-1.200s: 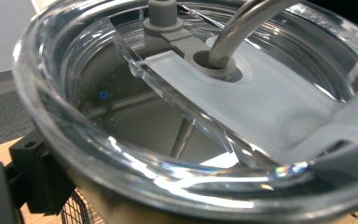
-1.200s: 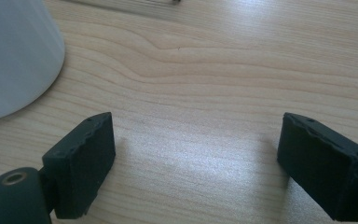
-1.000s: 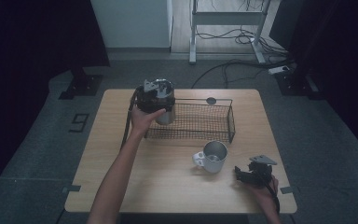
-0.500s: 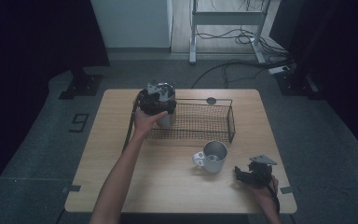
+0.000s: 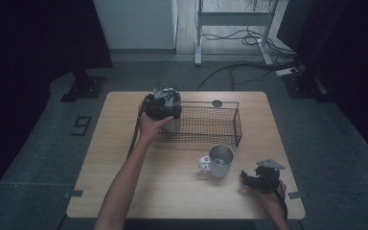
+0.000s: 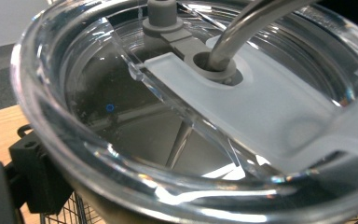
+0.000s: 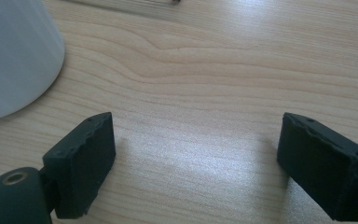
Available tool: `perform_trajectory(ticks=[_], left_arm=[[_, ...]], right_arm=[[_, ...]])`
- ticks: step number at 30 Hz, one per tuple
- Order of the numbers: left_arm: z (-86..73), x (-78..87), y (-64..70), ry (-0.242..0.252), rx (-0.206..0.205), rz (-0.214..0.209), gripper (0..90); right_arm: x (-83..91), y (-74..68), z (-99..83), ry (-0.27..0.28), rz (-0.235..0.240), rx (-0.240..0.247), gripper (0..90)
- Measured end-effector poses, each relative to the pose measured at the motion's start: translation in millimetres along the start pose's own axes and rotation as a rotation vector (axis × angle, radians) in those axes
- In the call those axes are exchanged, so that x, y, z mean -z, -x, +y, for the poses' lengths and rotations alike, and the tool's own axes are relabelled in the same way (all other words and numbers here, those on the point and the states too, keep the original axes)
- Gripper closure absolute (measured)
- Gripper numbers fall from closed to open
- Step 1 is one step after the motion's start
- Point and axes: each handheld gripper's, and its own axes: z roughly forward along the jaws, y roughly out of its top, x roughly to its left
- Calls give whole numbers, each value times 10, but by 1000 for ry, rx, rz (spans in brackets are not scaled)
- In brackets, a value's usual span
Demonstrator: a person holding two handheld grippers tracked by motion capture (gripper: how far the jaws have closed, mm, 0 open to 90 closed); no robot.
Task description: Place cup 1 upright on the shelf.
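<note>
Since the earlier frames the left gripper (image 5: 162, 103) has shifted a little toward the near left corner of the wire basket (image 5: 237, 125), carrying the tumbler (image 5: 168, 115) with it; the right gripper (image 5: 261, 178) has not moved.

Much of the tumbler is hard to read from the high view: the left gripper and the hand (image 5: 149, 127) cover its top and side, and only a strip of steel wall shows beneath them at the basket's left end. I cannot tell whether it stands inside the basket or just against its outer wire. In the left gripper view the clear lid (image 6: 121, 154) sits so close that its rim runs off the frame on three sides; a grey slider and a metal straw (image 6: 242, 28) cross it, the straw cut off at the top edge. One black jaw shows at lower left, pressed beside the lid's rim; the other is hidden, yet the grip reads as clamped around the tumbler.

The right gripper rests low over the table (image 5: 124, 191) near its front right corner, jaws spread wide with bare wood between them, touching nothing. A steel mug (image 5: 219, 160) stands just left of it, its pale wall cut off in the right gripper view (image 7: 14, 56).
</note>
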Motion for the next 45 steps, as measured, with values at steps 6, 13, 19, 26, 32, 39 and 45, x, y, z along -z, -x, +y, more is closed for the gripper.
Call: perform_trajectory(ticks=[6, 13, 19, 26, 32, 39, 45], left_arm=[[-35, -38, 1, -12, -1, -1, 37], [-73, -75, -16, -20, 11, 4, 37], [-100, -105, -26, -28, 12, 7, 37], [-140, -146, -23, -45, 8, 8, 37], [-163, -169, -17, -51, 9, 8, 37], [-201, -191, -13, -60, 14, 14, 36], [-232, -188, -16, -61, 21, 18, 35]], right_arm=[[0, 0, 0, 0, 0, 0, 110], [0, 0, 0, 0, 0, 0, 110], [0, 0, 0, 0, 0, 0, 110], [0, 0, 0, 0, 0, 0, 110], [0, 0, 0, 0, 0, 0, 110], [0, 0, 0, 0, 0, 0, 110], [0, 0, 0, 0, 0, 0, 110]])
